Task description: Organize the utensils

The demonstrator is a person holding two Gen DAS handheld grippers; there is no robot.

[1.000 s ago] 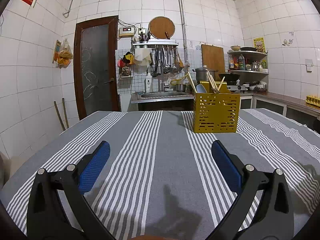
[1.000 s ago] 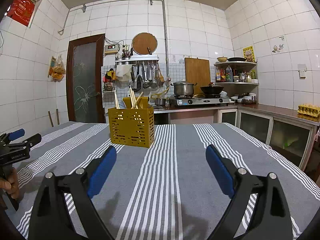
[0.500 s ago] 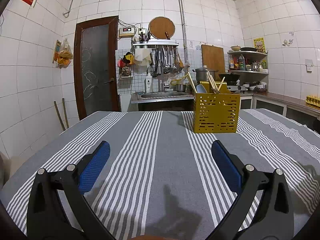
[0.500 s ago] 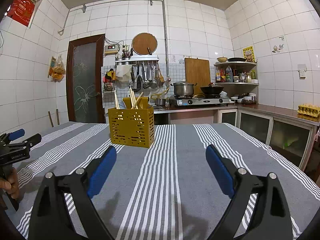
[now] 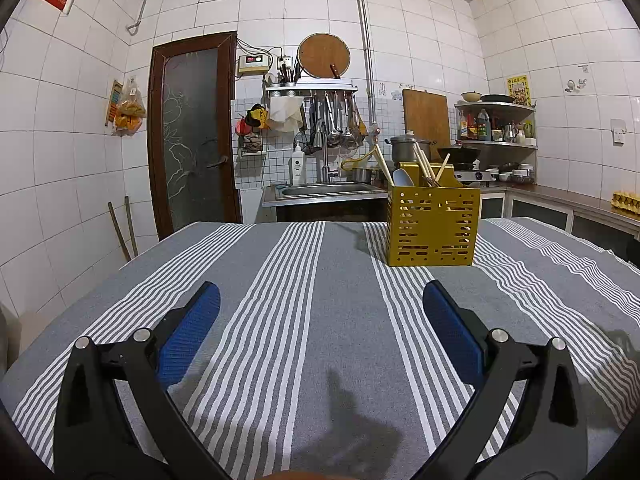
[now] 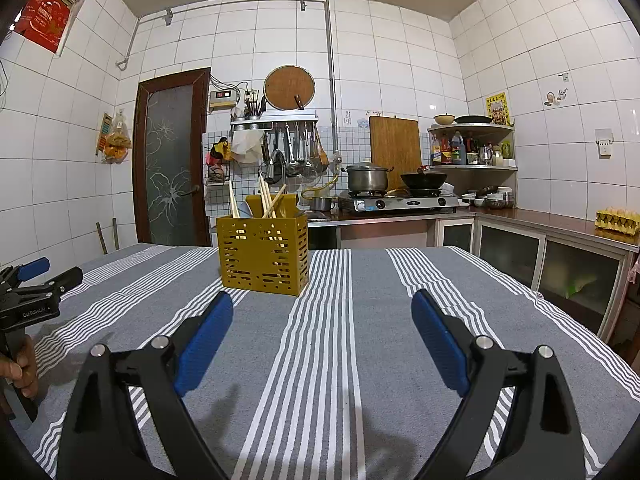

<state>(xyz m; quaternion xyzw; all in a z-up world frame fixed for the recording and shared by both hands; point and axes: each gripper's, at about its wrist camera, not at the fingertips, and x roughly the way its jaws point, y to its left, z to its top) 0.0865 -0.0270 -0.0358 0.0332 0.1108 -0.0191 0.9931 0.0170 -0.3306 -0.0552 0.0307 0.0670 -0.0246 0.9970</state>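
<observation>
A yellow perforated utensil holder (image 5: 433,229) stands upright on the grey striped tablecloth (image 5: 304,280), ahead and to the right in the left wrist view. It holds wooden chopsticks (image 5: 423,163) and a pale spoon (image 5: 401,177). In the right wrist view the holder (image 6: 263,256) stands ahead and to the left with chopsticks (image 6: 269,201) sticking out. My left gripper (image 5: 320,300) is open and empty above the cloth. My right gripper (image 6: 322,308) is open and empty too. The left gripper also shows at the left edge of the right wrist view (image 6: 30,296).
The table ends ahead at its far edge (image 5: 280,224). Beyond it are a sink counter (image 5: 324,192), a stove with pot and wok (image 6: 396,196), a brown door (image 5: 192,132), and cabinets along the right wall (image 6: 552,252).
</observation>
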